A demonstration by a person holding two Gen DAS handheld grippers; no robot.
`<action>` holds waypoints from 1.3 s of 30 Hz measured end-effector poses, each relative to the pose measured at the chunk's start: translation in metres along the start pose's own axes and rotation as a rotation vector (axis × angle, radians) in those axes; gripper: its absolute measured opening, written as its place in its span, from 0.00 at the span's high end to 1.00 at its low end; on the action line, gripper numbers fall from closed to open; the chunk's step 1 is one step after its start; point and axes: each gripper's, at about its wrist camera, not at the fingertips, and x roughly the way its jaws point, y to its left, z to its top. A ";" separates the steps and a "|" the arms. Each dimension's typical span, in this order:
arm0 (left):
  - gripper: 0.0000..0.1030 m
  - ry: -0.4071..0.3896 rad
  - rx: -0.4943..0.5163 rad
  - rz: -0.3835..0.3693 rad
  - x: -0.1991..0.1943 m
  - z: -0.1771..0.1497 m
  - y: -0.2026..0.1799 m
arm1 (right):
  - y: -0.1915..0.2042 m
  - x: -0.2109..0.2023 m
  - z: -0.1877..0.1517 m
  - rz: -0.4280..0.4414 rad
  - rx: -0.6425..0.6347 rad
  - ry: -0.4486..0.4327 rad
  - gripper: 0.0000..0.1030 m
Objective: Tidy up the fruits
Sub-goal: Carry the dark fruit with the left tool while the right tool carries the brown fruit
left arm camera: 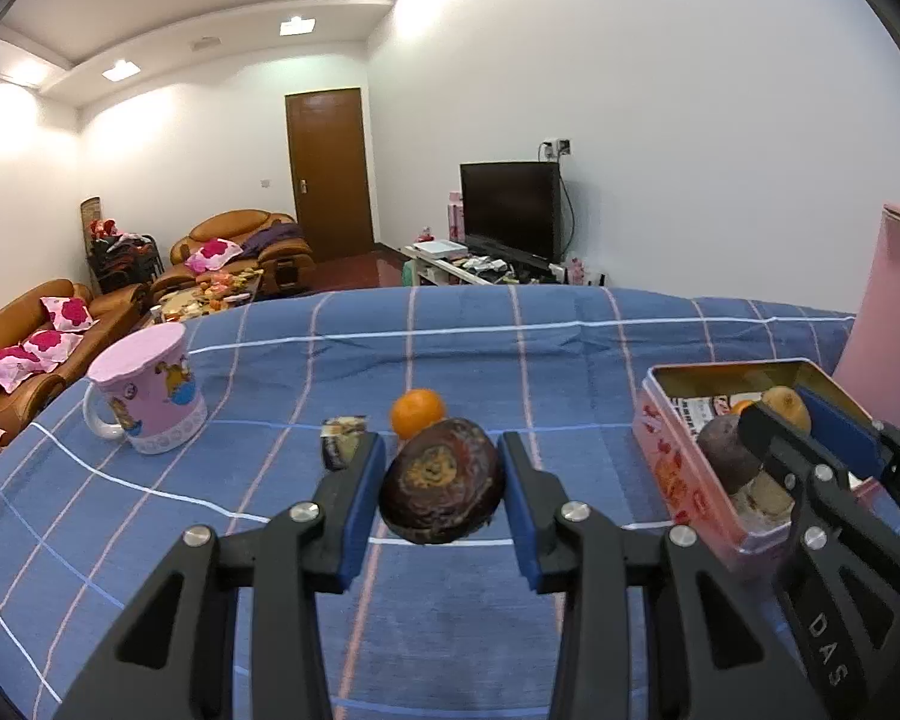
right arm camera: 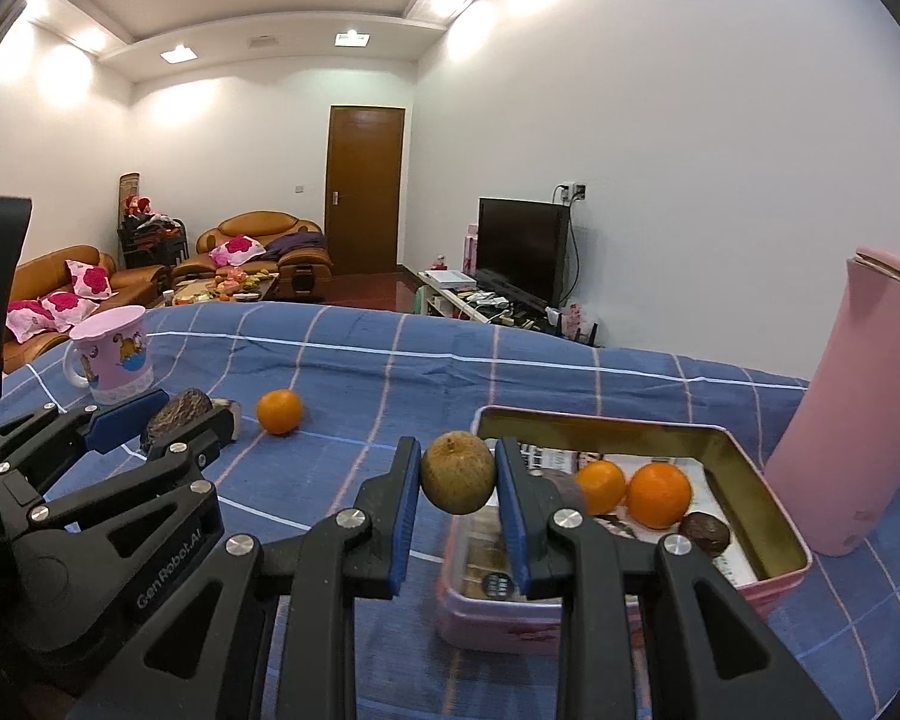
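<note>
Low centre of each view, we carry fruit: our left hand-held gripper (left arm camera: 443,489) pinches a dark fruit (left arm camera: 441,481), our right hand-held gripper (right arm camera: 458,474) a brownish fruit (right arm camera: 458,471) beside the tin (right arm camera: 750,456), which holds two oranges (right arm camera: 658,495); beyond, mid-left, one orange (right arm camera: 279,411) remains on the table (right arm camera: 450,360)

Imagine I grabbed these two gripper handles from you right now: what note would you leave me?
Left gripper: shut on a dark brown fruit, held above the blue checked cloth.
Right gripper: shut on a tan-green fruit, held at the near-left edge of the pink tin.
Done: two oranges and a dark fruit lie in the tin.
Left: drop both held fruits into the tin, then fetch the loose orange on the cloth. The pink mug and pink jug are not fruit.
</note>
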 end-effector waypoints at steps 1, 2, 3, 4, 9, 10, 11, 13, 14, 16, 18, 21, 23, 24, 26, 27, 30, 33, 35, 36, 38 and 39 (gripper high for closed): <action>0.61 0.000 0.003 -0.002 0.000 0.000 -0.002 | -0.002 0.000 0.000 -0.004 0.000 -0.001 0.73; 0.61 0.000 0.006 -0.004 0.000 0.000 -0.005 | -0.005 -0.001 0.000 -0.007 0.000 -0.001 0.73; 0.61 -0.001 0.008 -0.006 -0.001 0.000 -0.007 | -0.008 -0.002 -0.001 -0.011 0.002 0.000 0.73; 0.61 -0.002 0.010 -0.010 -0.001 0.000 -0.010 | -0.011 -0.002 -0.001 -0.014 0.004 0.001 0.73; 0.61 -0.001 0.021 -0.020 0.000 0.002 -0.020 | -0.025 -0.003 -0.002 -0.030 0.010 0.003 0.73; 0.61 -0.001 0.022 -0.022 0.000 0.002 -0.022 | -0.028 -0.002 -0.002 -0.033 0.010 0.004 0.73; 0.61 0.000 0.024 -0.025 0.000 0.002 -0.025 | -0.030 -0.002 -0.002 -0.036 0.010 0.003 0.73; 0.61 0.002 0.028 -0.031 0.001 0.003 -0.029 | -0.034 -0.002 -0.003 -0.043 0.009 0.002 0.73; 0.61 0.002 0.031 -0.036 0.001 0.003 -0.032 | -0.036 -0.003 -0.003 -0.046 0.009 0.002 0.73; 0.61 0.001 0.031 -0.044 0.002 0.004 -0.036 | -0.040 -0.003 -0.004 -0.052 0.009 0.002 0.73; 0.61 0.003 0.028 -0.062 0.003 0.004 -0.041 | -0.045 -0.004 -0.004 -0.063 0.005 -0.003 0.73; 0.61 0.004 0.019 -0.097 0.004 0.006 -0.047 | -0.055 -0.005 -0.004 -0.078 0.008 -0.006 0.73; 0.61 0.004 0.020 -0.117 0.005 0.007 -0.052 | -0.063 -0.004 -0.004 -0.085 0.019 -0.003 0.73; 0.61 0.005 0.022 -0.123 0.006 0.007 -0.055 | -0.069 -0.004 -0.004 -0.092 0.027 -0.004 0.73; 0.61 0.011 0.025 -0.141 0.008 0.009 -0.061 | -0.081 -0.006 -0.003 -0.109 0.046 -0.010 0.73; 0.61 0.013 0.025 -0.150 0.009 0.009 -0.063 | -0.086 -0.006 -0.002 -0.117 0.054 -0.012 0.73; 0.61 0.018 0.028 -0.173 0.012 0.012 -0.073 | -0.105 -0.004 -0.002 -0.145 0.085 -0.011 0.74; 0.61 0.018 0.035 -0.188 0.016 0.015 -0.084 | -0.125 -0.002 0.000 -0.166 0.128 -0.009 0.74; 0.61 0.023 0.039 -0.203 0.020 0.017 -0.094 | -0.135 0.000 0.001 -0.177 0.143 -0.009 0.74; 0.61 0.027 0.042 -0.212 0.021 0.018 -0.100 | -0.139 0.001 0.002 -0.182 0.148 -0.009 0.74; 0.61 0.035 0.051 -0.225 0.023 0.019 -0.110 | -0.145 0.002 0.003 -0.186 0.159 -0.010 0.74; 0.61 0.035 0.058 -0.237 0.024 0.020 -0.116 | -0.149 0.004 0.004 -0.189 0.163 -0.010 0.74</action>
